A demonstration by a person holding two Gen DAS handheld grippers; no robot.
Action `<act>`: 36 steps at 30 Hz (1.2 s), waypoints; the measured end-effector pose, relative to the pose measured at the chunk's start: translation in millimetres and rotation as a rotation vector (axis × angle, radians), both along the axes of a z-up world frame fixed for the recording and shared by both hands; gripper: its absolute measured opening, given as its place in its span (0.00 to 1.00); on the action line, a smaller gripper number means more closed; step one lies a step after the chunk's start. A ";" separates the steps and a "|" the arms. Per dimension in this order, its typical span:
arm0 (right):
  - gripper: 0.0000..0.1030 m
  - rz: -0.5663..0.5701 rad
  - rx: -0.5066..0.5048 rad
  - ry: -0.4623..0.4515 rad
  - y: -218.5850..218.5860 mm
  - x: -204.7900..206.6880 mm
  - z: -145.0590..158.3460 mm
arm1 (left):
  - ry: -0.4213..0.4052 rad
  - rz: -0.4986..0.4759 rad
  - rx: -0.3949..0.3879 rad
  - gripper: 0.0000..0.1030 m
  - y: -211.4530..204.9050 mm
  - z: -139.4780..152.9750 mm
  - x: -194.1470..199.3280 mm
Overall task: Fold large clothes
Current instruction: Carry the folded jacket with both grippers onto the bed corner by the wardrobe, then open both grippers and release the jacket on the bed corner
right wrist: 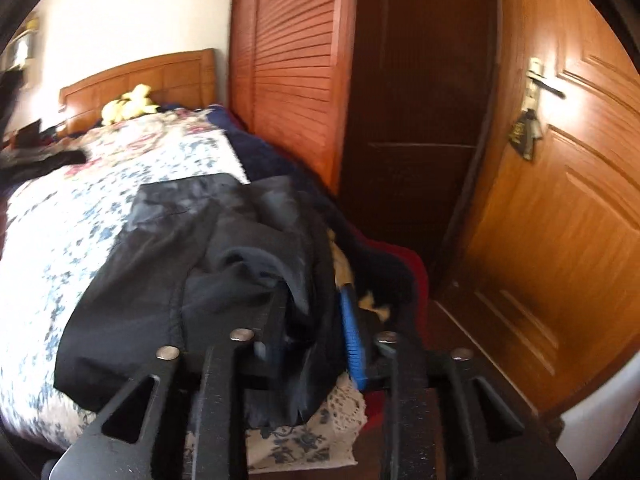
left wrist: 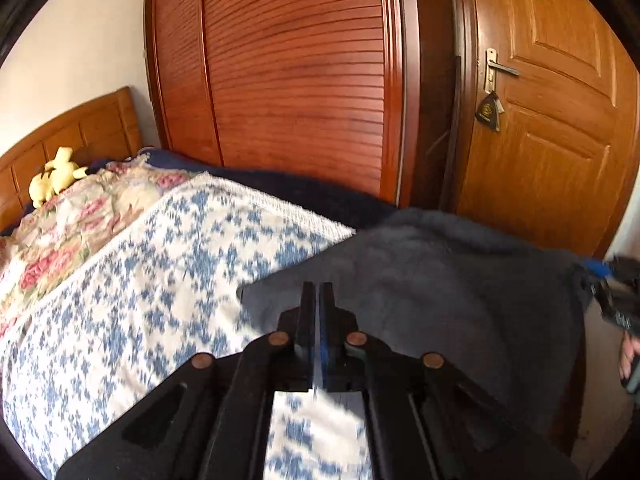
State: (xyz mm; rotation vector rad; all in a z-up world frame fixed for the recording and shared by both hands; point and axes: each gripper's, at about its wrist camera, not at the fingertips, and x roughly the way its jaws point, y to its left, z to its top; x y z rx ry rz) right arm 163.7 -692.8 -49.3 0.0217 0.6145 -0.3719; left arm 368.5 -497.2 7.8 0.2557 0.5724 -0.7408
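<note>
A large dark grey garment (left wrist: 432,280) lies on the bed's near right corner, over the blue-and-white floral spread (left wrist: 160,280). My left gripper (left wrist: 318,292) is shut with its jaws together at the garment's left edge; whether cloth is pinched between them I cannot tell. In the right wrist view the garment (right wrist: 180,264) is bunched and folded over. My right gripper (right wrist: 316,300) is closed on a fold of it, cloth filling the gap between the fingers. The right gripper also shows at the left wrist view's right edge (left wrist: 616,292).
A pink floral quilt (left wrist: 80,216) and a yellow plush toy (left wrist: 56,176) lie near the wooden headboard (left wrist: 72,128). A slatted wardrobe (left wrist: 288,80) and a wooden door (left wrist: 552,120) stand close beside the bed. Dark blue and red bedding (right wrist: 392,264) hangs at the bed's corner.
</note>
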 end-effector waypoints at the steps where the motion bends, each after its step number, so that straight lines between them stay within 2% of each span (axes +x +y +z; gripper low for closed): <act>1: 0.40 -0.016 -0.016 -0.005 0.7 -4.2 2.5 | -0.001 0.001 -0.004 0.00 11.5 0.4 -6.6; 2: 0.45 -0.026 -0.031 -0.012 1.1 -6.8 6.0 | 0.000 0.001 -0.007 0.03 16.6 -1.3 -8.6; 5: 0.51 -0.025 -0.041 -0.035 7.4 -13.0 14.6 | -0.003 0.010 0.001 0.10 39.1 -3.4 -24.6; 9: 0.52 -0.015 -0.073 -0.050 18.9 -14.8 19.6 | -0.006 -0.004 -0.006 0.18 62.6 -3.2 -45.6; 13: 0.52 0.024 -0.050 -0.075 31.0 -12.8 22.9 | -0.013 -0.017 -0.022 0.24 80.9 -0.2 -65.1; 17: 0.52 0.105 -0.014 -0.052 45.4 -1.1 18.1 | -0.030 -0.036 -0.027 0.32 92.4 4.8 -79.6; 23: 0.52 0.036 0.076 0.067 22.4 24.8 -14.4 | -0.058 -0.045 -0.040 0.35 108.1 8.4 -96.5; 28: 0.52 -0.010 0.078 0.148 2.8 31.2 -42.8 | -0.056 -0.045 -0.059 0.38 123.0 8.3 -108.5; 36: 0.54 -0.040 0.019 0.104 21.8 17.6 -20.6 | -0.046 -0.019 -0.071 0.41 152.6 7.2 -120.5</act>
